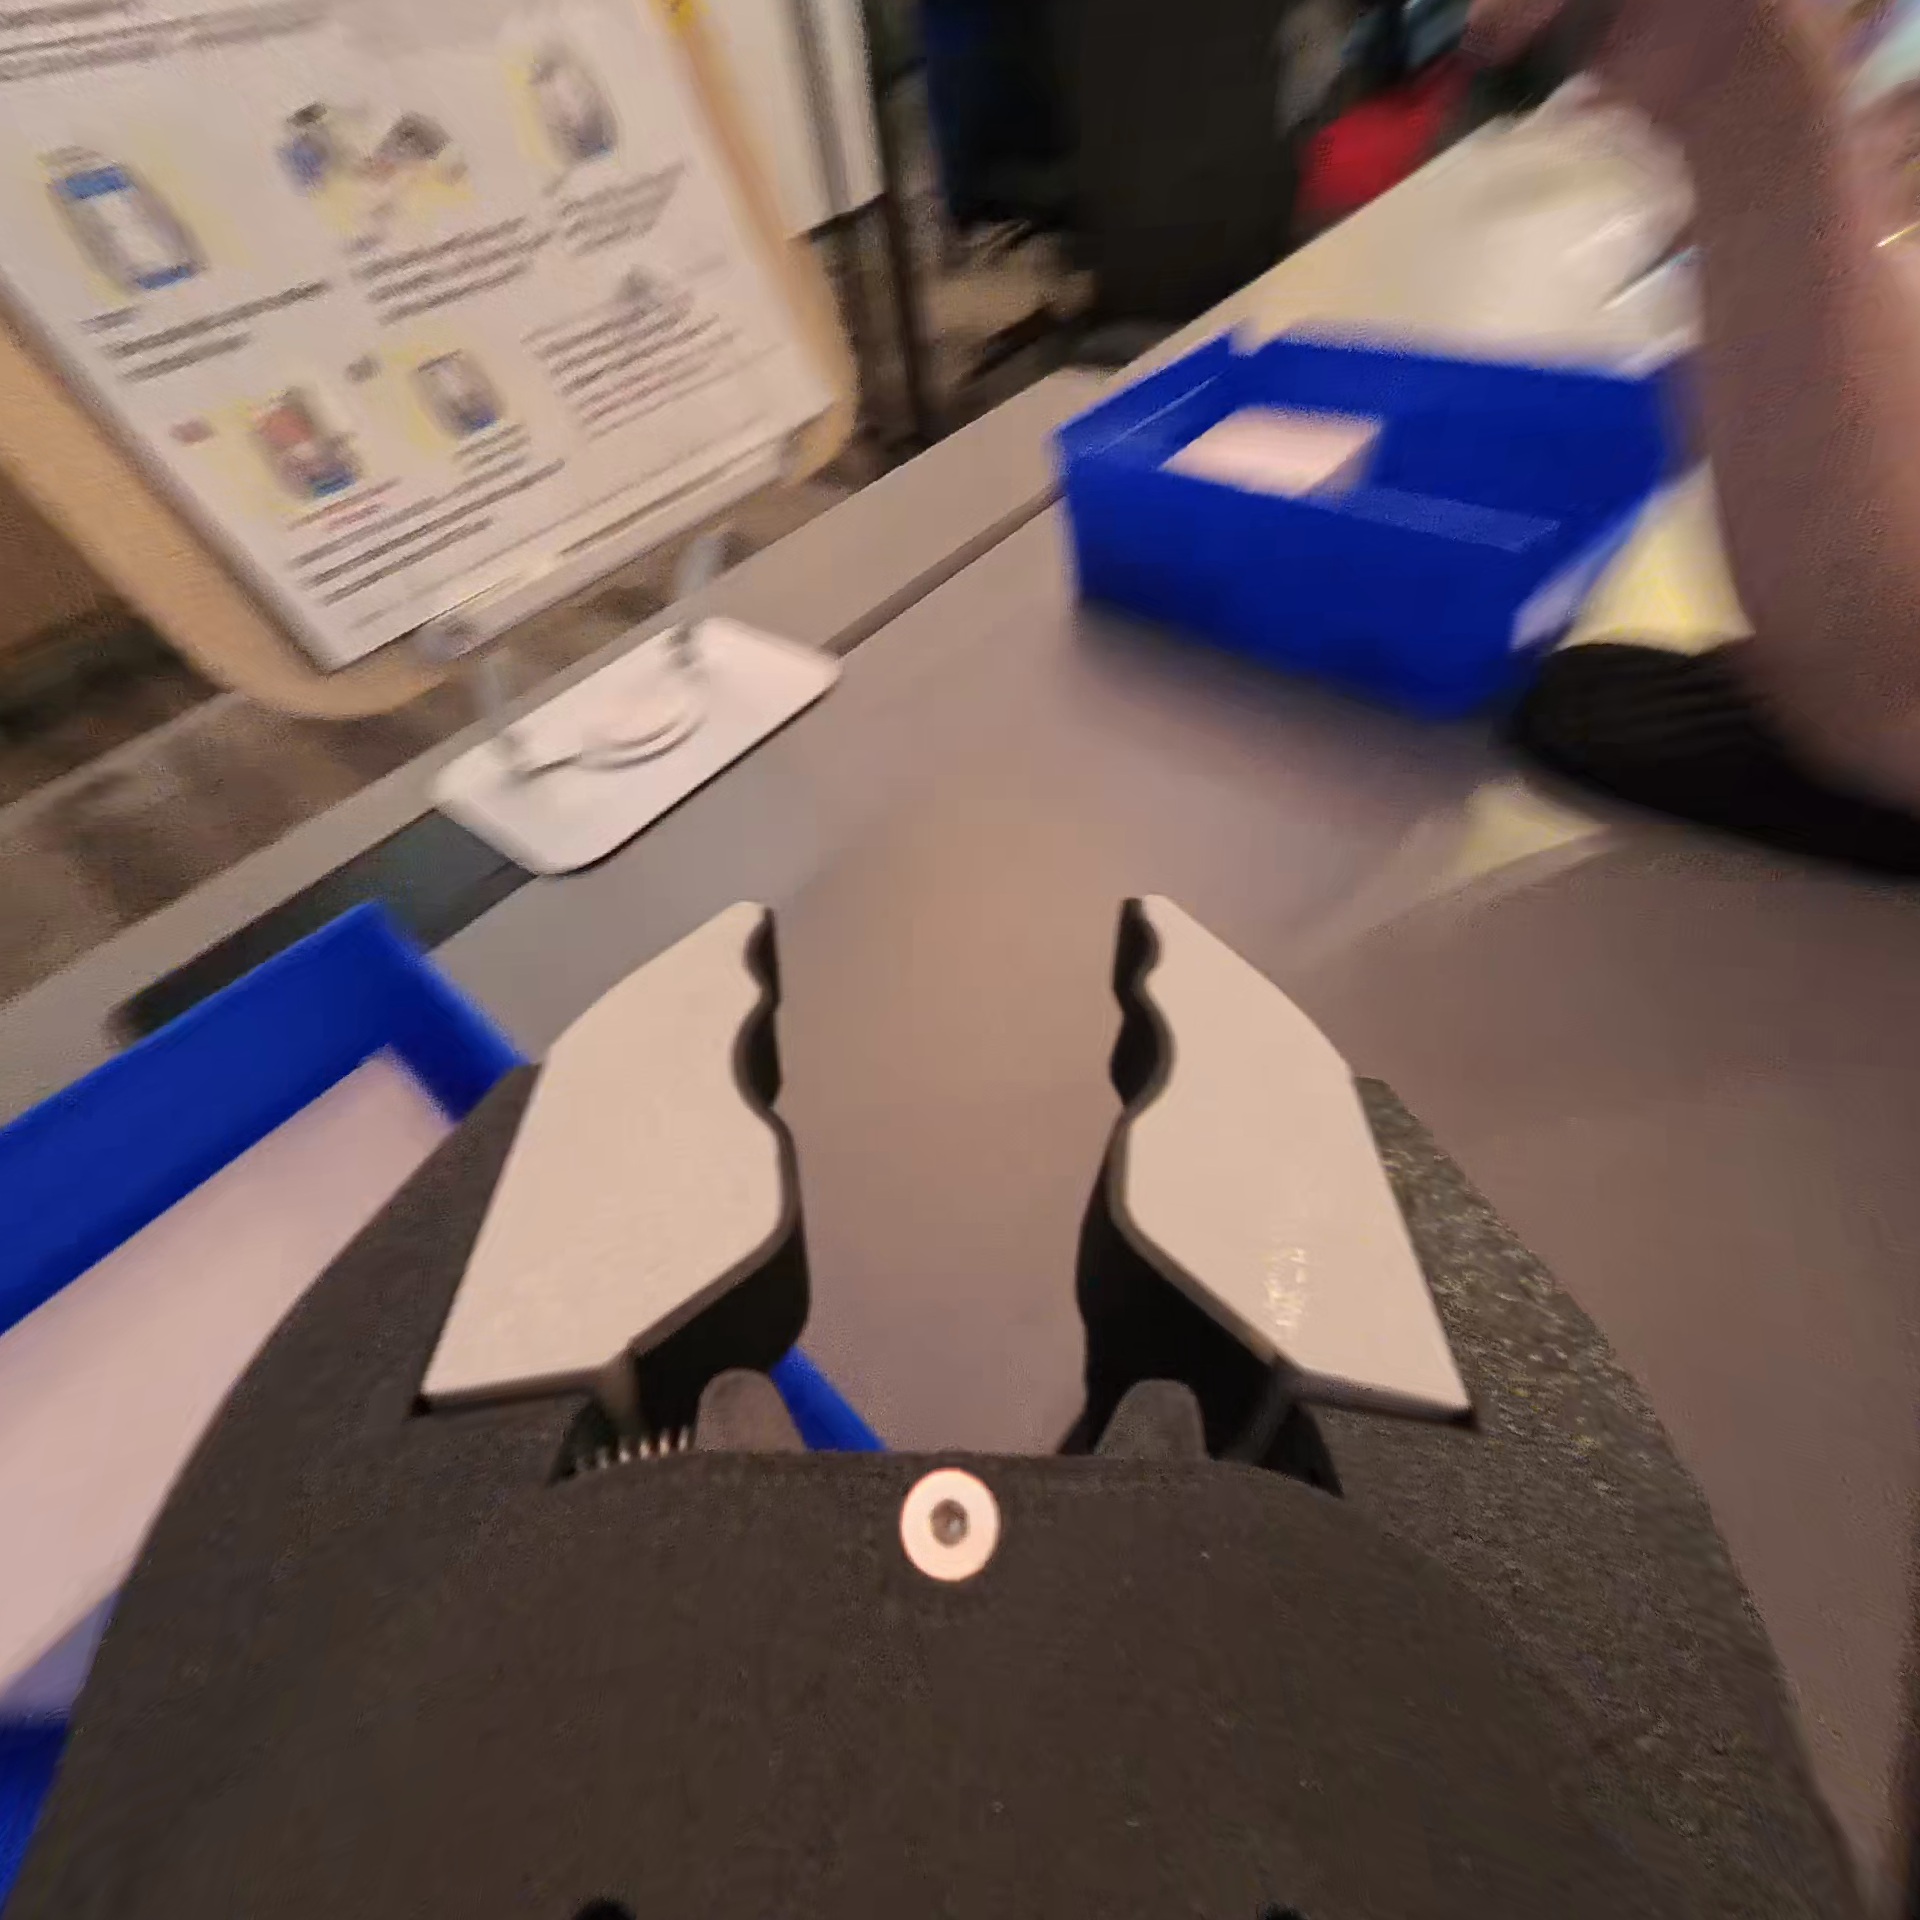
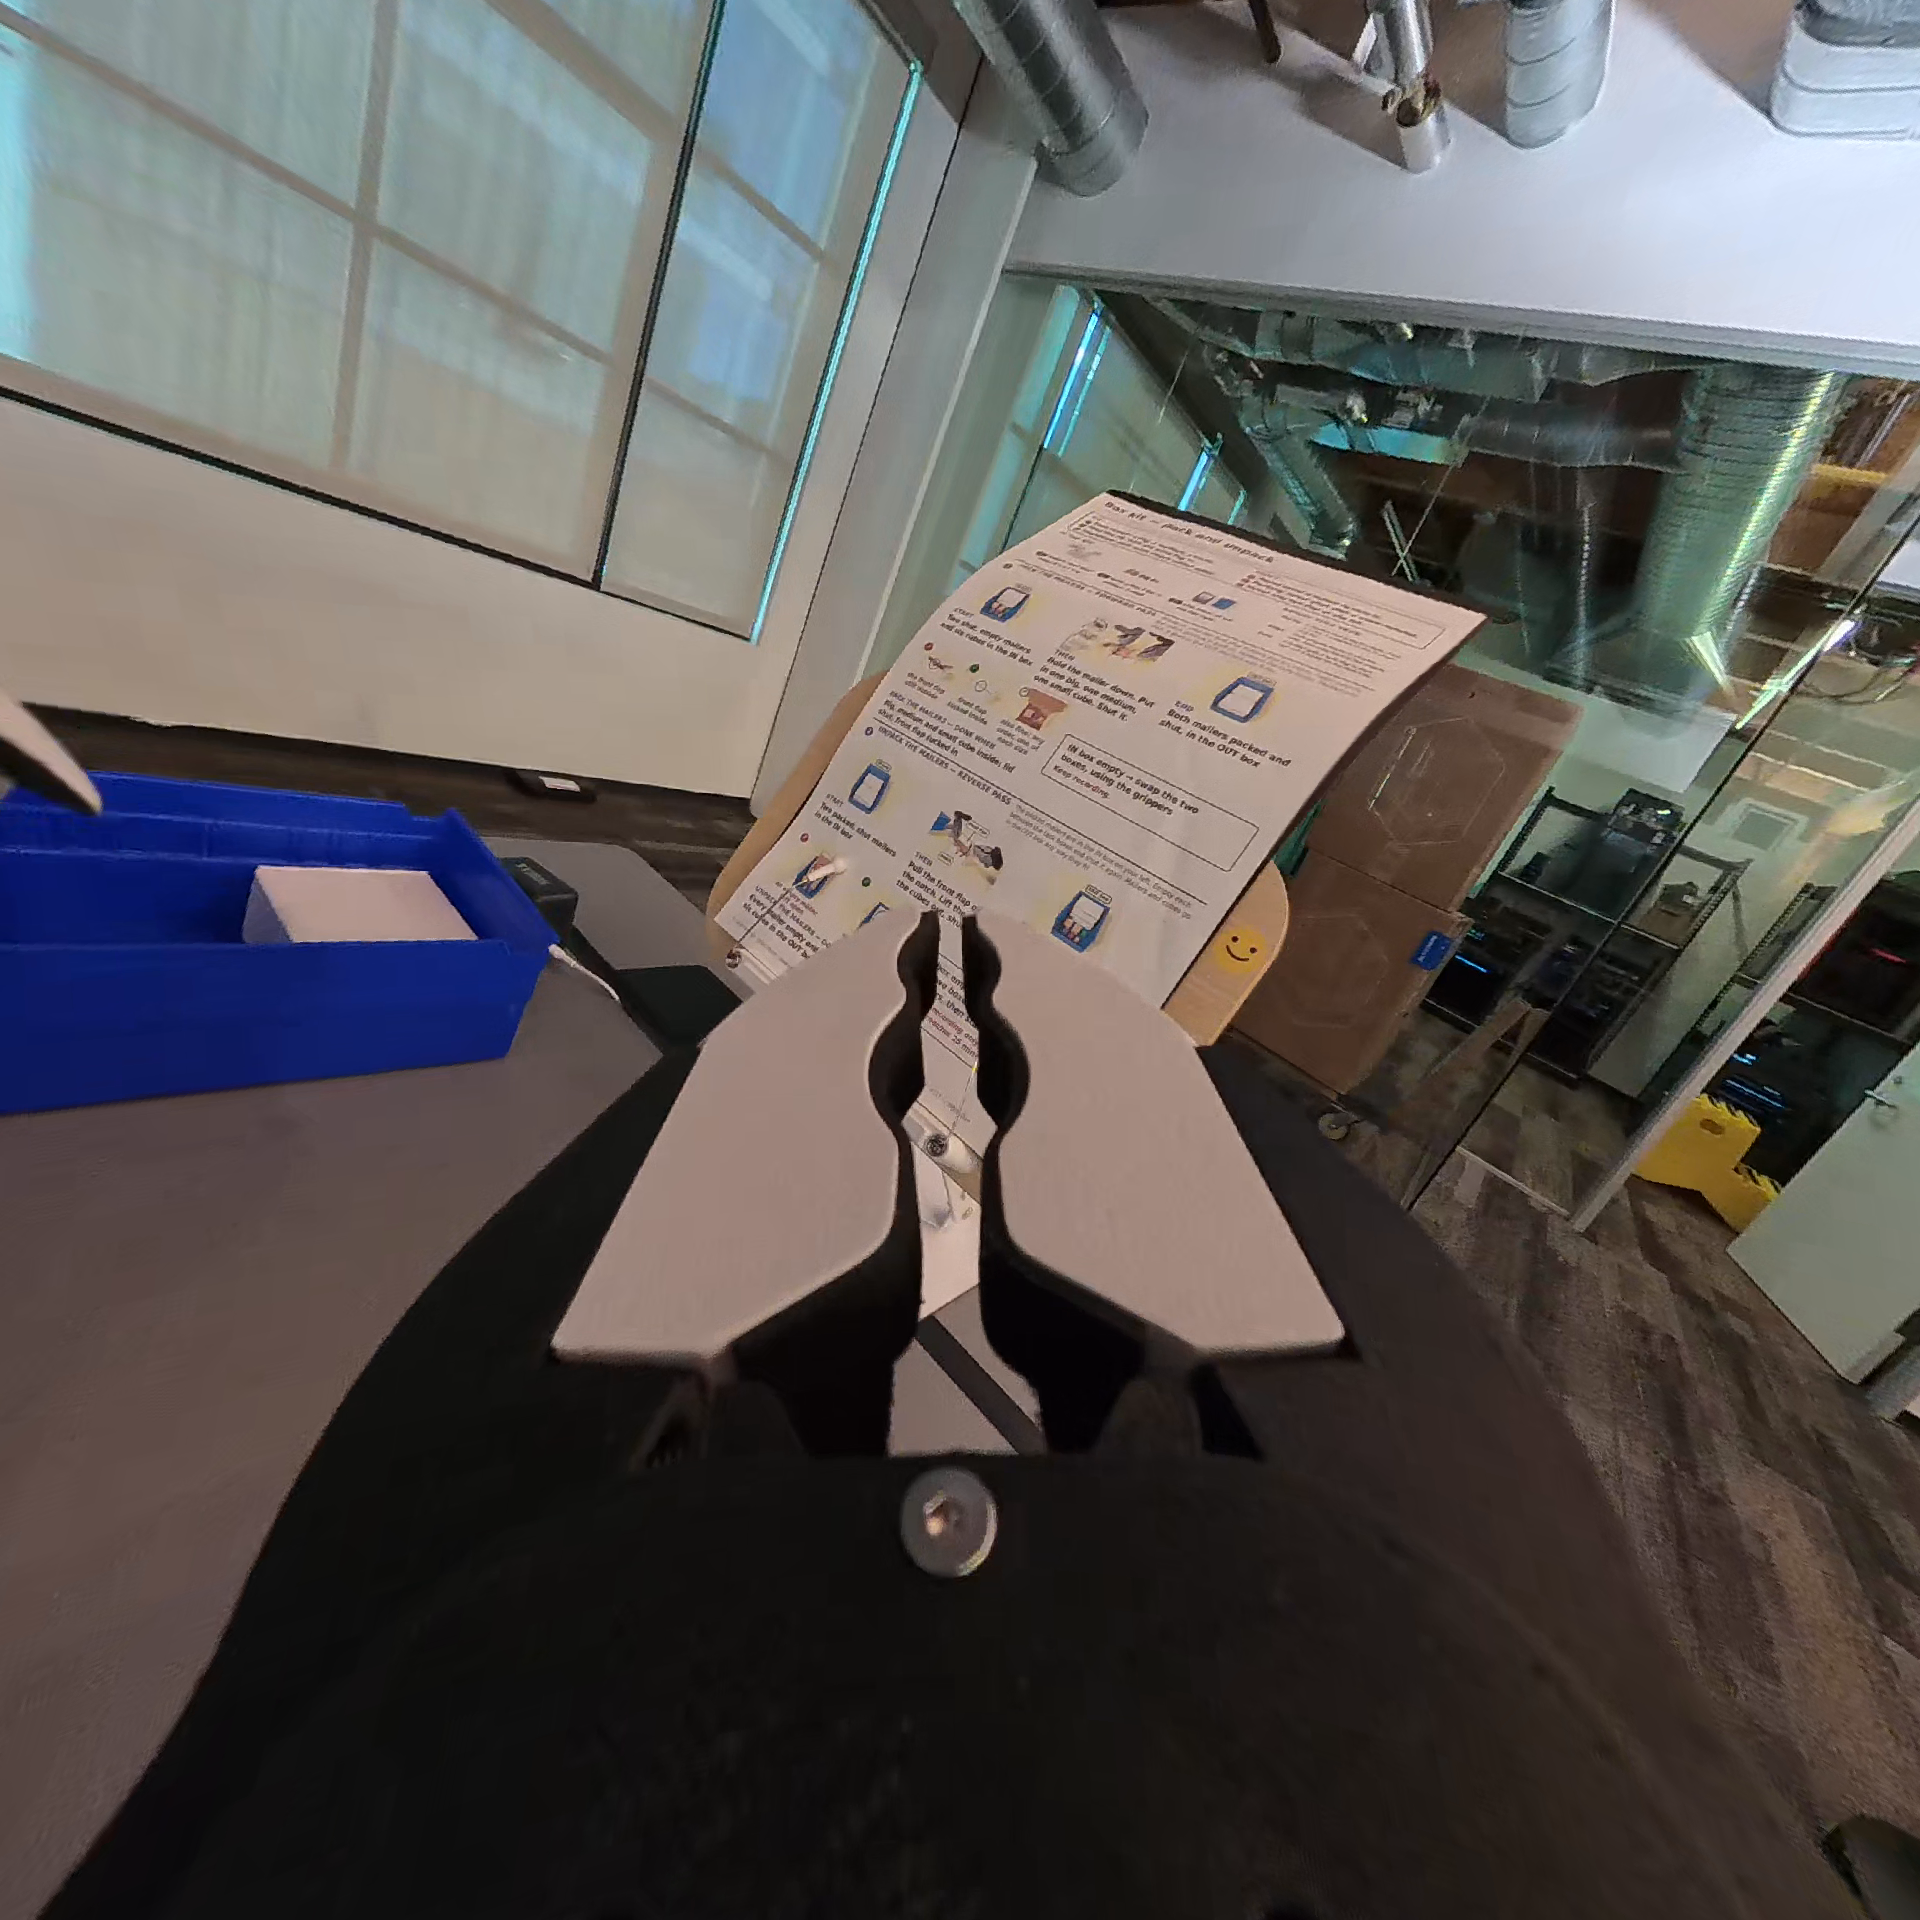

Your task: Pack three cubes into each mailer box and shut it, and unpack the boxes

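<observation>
My left gripper (image 1: 948,925) is open and empty, low over the grey table (image 1: 1039,748); this view is blurred by motion. A blue bin (image 1: 1299,582) stands ahead on the right with a white mailer box (image 1: 1278,452) in it. A second blue bin (image 1: 208,1049) lies close at the lower left with a white surface (image 1: 156,1309) inside. My right gripper (image 2: 948,927) is shut on nothing and points up off the table edge. In its view a blue bin (image 2: 260,997) at the left holds a white mailer box (image 2: 353,904). No cubes show.
An instruction sheet on a stand (image 1: 395,312) rises at the table's far edge on a white base plate (image 1: 634,738); it also shows in the right wrist view (image 2: 1091,748). A person's arm (image 1: 1818,416) is at the right. The other gripper's finger (image 2: 42,758) reaches over the bin. Tip to tip, the grippers are about 35 cm apart.
</observation>
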Available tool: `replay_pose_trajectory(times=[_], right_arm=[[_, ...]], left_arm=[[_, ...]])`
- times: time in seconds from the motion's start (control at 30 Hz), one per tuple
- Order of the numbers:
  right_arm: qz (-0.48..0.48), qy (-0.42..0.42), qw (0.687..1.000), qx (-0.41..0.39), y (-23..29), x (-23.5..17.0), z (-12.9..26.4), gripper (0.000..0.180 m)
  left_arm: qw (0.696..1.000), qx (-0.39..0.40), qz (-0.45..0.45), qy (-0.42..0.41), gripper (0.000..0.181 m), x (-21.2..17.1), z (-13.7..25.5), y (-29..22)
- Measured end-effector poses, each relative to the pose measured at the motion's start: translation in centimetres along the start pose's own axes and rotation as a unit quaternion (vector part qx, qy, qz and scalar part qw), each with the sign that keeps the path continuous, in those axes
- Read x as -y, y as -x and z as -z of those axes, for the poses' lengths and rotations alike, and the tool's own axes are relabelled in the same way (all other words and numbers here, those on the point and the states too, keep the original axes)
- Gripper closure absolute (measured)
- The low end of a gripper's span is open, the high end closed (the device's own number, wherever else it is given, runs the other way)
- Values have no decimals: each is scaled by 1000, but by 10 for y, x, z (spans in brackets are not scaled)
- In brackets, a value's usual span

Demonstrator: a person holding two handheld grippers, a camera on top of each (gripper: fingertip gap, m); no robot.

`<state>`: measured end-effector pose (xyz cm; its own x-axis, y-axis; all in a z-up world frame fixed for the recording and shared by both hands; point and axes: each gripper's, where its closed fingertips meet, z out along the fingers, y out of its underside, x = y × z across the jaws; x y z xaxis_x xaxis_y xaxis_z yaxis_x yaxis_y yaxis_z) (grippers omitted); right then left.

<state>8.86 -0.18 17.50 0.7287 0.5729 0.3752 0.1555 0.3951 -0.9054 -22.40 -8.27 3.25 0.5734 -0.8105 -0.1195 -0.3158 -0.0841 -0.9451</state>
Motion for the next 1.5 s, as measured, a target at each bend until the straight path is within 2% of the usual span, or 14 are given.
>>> replay_pose_trajectory(times=[0.03, 0.07, 0.13, 0.2, 0.23, 0.3, 0.37, 0.43, 0.57, 0.7, 0.87, 1.1, 1.43, 1.5], right_arm=[[2, 3, 1000, 1, -1, -1, 1, 174], [3, 9, 1000, 3, -2, -3, 2, 173], [6, 22, 1000, 8, -3, -7, 1, 169], [15, 33, 999, 11, -1, -12, -1, 165], [21, 37, 999, 15, 0, -15, -3, 164], [38, 54, 997, 27, 6, -22, -8, 159], [63, 79, 994, 34, 11, -31, -11, 156], [86, 102, 990, 43, 17, -38, -13, 152], [115, 137, 982, 53, 24, -52, -18, 148], [113, 152, 979, 71, 28, -62, -22, 142], [72, 136, 984, 95, 31, -62, -22, 141], [75, 153, 979, 112, 35, -71, -23, 141], [87, 184, 970, 129, 42, -83, -26, 141], [81, 182, 971, 131, 44, -83, -28, 140]], left_arm=[[999, -29, 16, -19, 111, 14, 9, 0], [999, -21, 16, -32, 114, 26, 16, 11], [997, 47, -37, -44, 111, 38, 28, 51], [984, 117, -133, -10, 116, 29, 29, 99], [977, 122, -165, 55, 118, 10, 25, 120], [953, 113, -190, 206, 101, -41, 15, 157], [928, 72, -200, 307, 100, -85, 8, 175], [904, 42, -207, 371, 92, -116, -1, 187], [860, 14, -238, 451, 88, -157, -14, 215], [845, -31, -221, 486, 73, -169, -23, 223], [816, -91, -220, 527, 61, -183, -29, 226], [808, -100, -236, 531, 61, -184, -33, 232], [790, -128, -230, 554, 61, -187, 0, 202], [795, -119, -237, 545, 55, -182, -1, 205]])
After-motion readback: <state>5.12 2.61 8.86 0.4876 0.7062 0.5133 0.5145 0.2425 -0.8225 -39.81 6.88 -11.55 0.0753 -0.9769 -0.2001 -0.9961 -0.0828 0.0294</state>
